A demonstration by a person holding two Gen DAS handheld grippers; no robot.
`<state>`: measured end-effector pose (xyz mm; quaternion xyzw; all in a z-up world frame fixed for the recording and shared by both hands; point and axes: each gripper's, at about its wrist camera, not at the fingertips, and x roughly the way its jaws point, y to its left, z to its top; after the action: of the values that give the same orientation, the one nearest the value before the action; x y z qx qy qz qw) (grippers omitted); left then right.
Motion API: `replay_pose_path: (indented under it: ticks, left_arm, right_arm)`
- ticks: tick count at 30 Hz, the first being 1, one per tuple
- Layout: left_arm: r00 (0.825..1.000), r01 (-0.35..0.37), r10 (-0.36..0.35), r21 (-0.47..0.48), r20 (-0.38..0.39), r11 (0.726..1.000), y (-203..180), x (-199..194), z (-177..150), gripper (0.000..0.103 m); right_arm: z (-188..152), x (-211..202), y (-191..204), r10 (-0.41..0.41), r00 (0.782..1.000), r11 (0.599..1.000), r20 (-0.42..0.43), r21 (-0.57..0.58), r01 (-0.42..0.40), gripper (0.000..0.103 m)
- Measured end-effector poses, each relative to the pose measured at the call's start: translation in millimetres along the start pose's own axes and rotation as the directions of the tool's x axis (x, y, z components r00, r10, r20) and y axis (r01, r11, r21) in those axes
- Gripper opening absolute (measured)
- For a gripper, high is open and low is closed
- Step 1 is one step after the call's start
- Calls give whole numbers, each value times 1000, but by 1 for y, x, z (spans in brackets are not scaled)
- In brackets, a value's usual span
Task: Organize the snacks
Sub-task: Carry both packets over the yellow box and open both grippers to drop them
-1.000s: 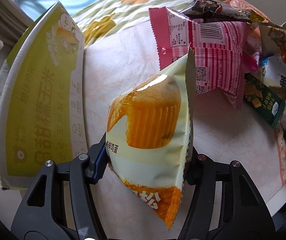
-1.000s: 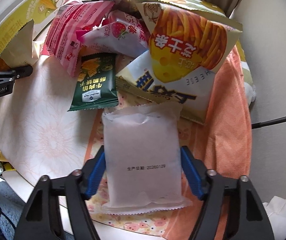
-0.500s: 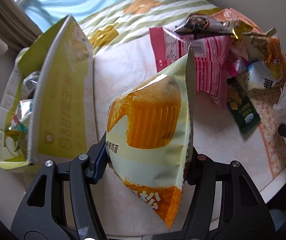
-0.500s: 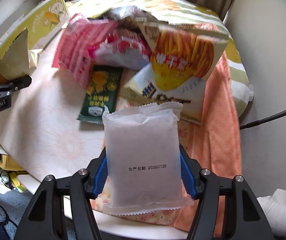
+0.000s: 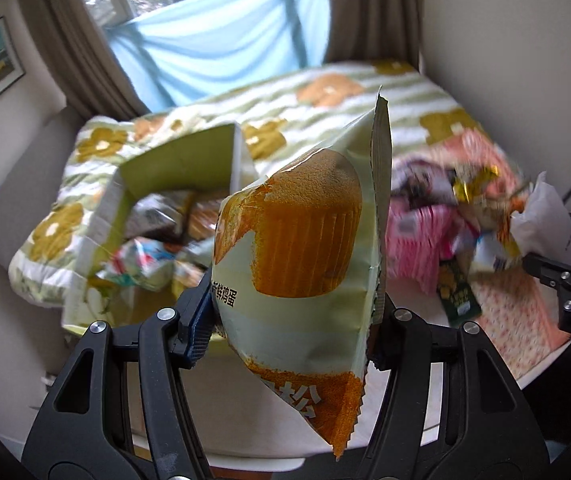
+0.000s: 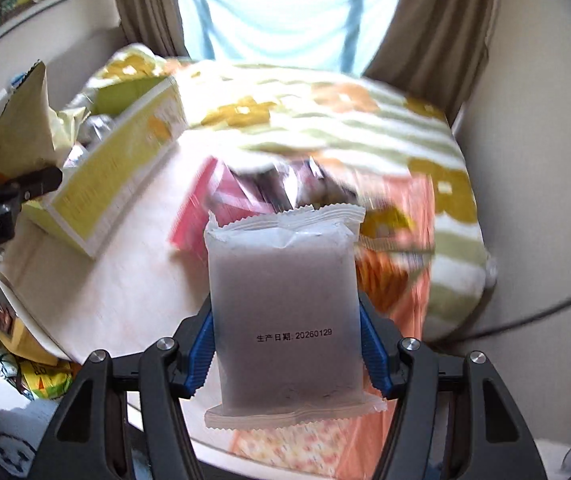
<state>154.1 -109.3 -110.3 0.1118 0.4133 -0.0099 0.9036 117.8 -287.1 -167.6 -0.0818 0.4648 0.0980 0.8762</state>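
Note:
My left gripper (image 5: pixel 291 320) is shut on a pale green cake packet (image 5: pixel 297 256) printed with an orange muffin, held up above the round table (image 5: pixel 245 396). My right gripper (image 6: pixel 285 348) is shut on a frosted white snack packet (image 6: pixel 285 312) with a printed date, also lifted off the table. Left of the cake packet stands the open yellow-green carton (image 5: pixel 177 168) with several snack packs inside; in the right wrist view the carton (image 6: pixel 113 168) is at the left. A blurred heap of snack bags (image 5: pixel 437 224) lies on the table at the right.
A flowered, striped blanket (image 5: pixel 325 112) lies beyond the table, with a window and curtains behind. An orange cloth (image 6: pixel 409 292) hangs over the table's right side. Wrappers (image 6: pixel 37 368) lie low at the left. A cable (image 6: pixel 525 312) runs along the right wall.
Both grippers have risen with their packets, so the table, carton and snack heap look smaller and lower. The carton's open top now shows. The right jaws closed in on the white packet.

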Motion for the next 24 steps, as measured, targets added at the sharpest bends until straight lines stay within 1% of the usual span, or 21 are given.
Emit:
replay_pose_path:
  ticks: [3,7,11,14,18,20,24]
  left_arm:
    - [999,-5,6,-35,38,999,29,-9,9,56]
    - [997,-10,13,-39,77,999,69,-6,21,56]
    - [997,0,3,-46,73,999,122,5,30,56]
    - [999,5,-2,-48,47,999,156,17,28,56]
    - [999,47,-48,-69,-3,997,204,38,17,56]
    - [996,81,-85,-87,-36,993,227,52,9,56]
    - [986,133,-143,-109,-89,985,254,74,-5,56]
  right_arm:
    - [26,-10,22,4,999,1000,46,-29,-3,59]
    - [60,-17,55,48,994,998,99,-39,-44,59]
    - [94,-14,97,96,988,995,122,-22,-94,59]
    - [117,-5,130,139,983,990,125,-5,-139,59]
    - [141,9,173,154,980,988,127,-2,-155,59]
    - [150,17,191,161,979,987,123,3,-163,59]
    - [158,33,221,164,981,985,103,31,-168,59]
